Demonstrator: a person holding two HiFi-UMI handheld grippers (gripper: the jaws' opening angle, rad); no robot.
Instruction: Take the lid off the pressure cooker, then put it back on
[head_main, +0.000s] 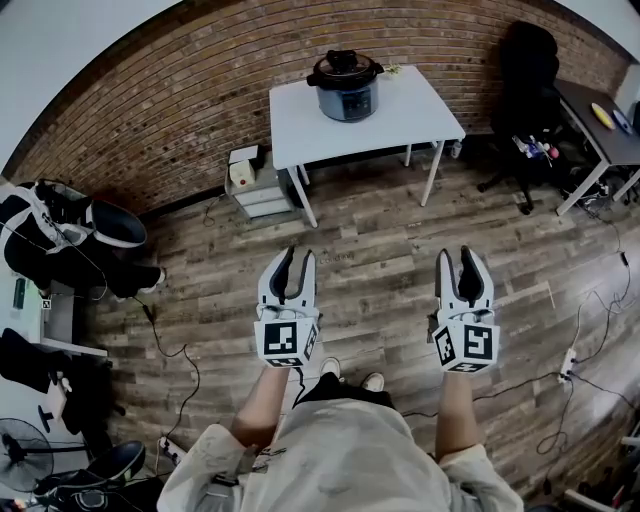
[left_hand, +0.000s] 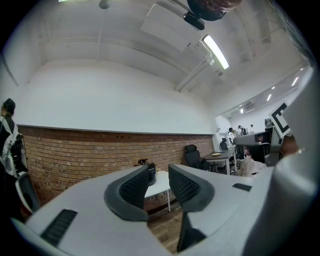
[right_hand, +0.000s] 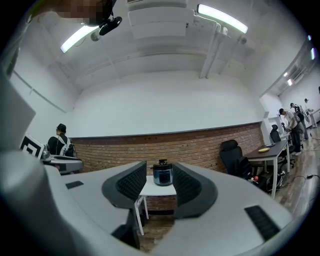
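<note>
I hold both tools level above the wooden floor (head_main: 380, 250), well apart from the white tabletop (head_main: 420, 110). The left tool (head_main: 296, 256) has its jaws partly apart with nothing between them, and the right tool (head_main: 458, 254) is likewise parted and empty. The pressure cooker (head_main: 346, 92) stands on that tabletop by the brick wall (head_main: 180, 100), its black lid (head_main: 344, 66) on, and in the right gripper view it shows far off in the gap between the jaws.
</note>
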